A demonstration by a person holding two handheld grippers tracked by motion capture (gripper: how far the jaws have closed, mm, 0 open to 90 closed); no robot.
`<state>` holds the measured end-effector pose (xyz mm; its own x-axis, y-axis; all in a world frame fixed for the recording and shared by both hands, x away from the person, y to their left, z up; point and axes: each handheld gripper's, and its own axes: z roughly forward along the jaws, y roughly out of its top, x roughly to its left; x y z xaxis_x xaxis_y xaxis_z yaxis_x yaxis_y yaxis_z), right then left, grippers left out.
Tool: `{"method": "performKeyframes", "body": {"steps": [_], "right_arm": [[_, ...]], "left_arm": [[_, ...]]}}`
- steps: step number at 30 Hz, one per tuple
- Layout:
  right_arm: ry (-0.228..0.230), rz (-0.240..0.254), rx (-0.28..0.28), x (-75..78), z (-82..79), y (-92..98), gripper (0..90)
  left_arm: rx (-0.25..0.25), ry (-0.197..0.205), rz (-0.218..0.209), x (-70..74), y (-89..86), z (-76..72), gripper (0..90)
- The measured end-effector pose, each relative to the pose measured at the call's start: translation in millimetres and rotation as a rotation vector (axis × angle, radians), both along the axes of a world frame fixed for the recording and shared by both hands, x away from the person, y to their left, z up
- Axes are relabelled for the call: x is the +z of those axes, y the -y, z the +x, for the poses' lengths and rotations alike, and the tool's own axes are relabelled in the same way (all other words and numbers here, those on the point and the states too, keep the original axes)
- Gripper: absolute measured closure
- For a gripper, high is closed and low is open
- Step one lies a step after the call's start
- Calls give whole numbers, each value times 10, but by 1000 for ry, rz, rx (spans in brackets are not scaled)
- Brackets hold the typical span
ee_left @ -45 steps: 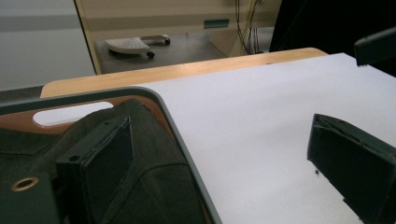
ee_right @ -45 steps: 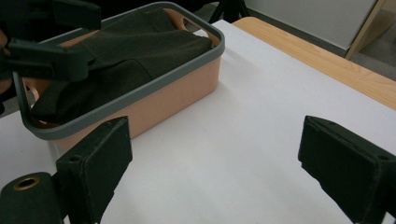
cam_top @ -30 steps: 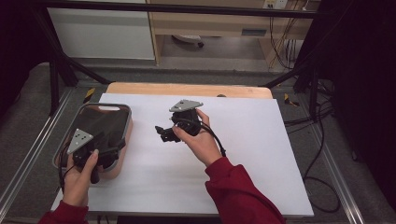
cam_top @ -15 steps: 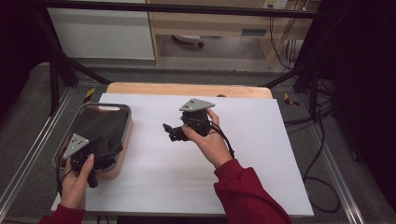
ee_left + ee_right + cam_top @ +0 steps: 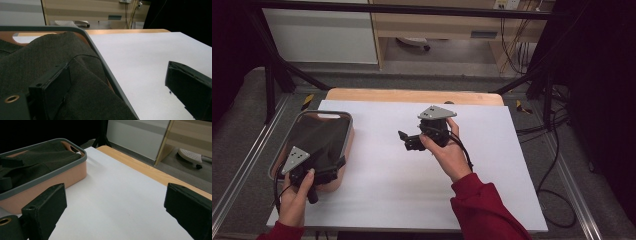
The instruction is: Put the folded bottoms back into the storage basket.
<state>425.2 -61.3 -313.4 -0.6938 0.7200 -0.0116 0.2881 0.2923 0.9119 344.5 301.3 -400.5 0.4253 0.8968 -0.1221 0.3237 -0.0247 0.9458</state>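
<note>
Dark cloth [image 5: 50, 57] in the bin [image 5: 346, 131], under the left gripper [image 5: 117, 90] (jaws apart, empty).

White table top [image 5: 412, 185] over a wooden board whose far edge [image 5: 412, 95] shows beyond it; grey floor on all sides; black frame bars [image 5: 277, 70] at far left and right; cables [image 5: 557, 130] trailing at right; pale cabinet [image 5: 322, 35] and wooden furniture [image 5: 437, 25] beyond; white chair base [image 5: 190, 156] on the floor.
</note>
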Motion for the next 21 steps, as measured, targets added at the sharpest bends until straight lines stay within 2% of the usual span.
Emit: {"method": "performKeyframes", "body": {"steps": [14,21], "right_arm": [[10,48,-52,65,14,397,36],[-2,50,-80,53,15,550,36]], "left_arm": [[10,26,-3,29,34,-25,66],[23,33,-12,35,4,-21,66]]}}
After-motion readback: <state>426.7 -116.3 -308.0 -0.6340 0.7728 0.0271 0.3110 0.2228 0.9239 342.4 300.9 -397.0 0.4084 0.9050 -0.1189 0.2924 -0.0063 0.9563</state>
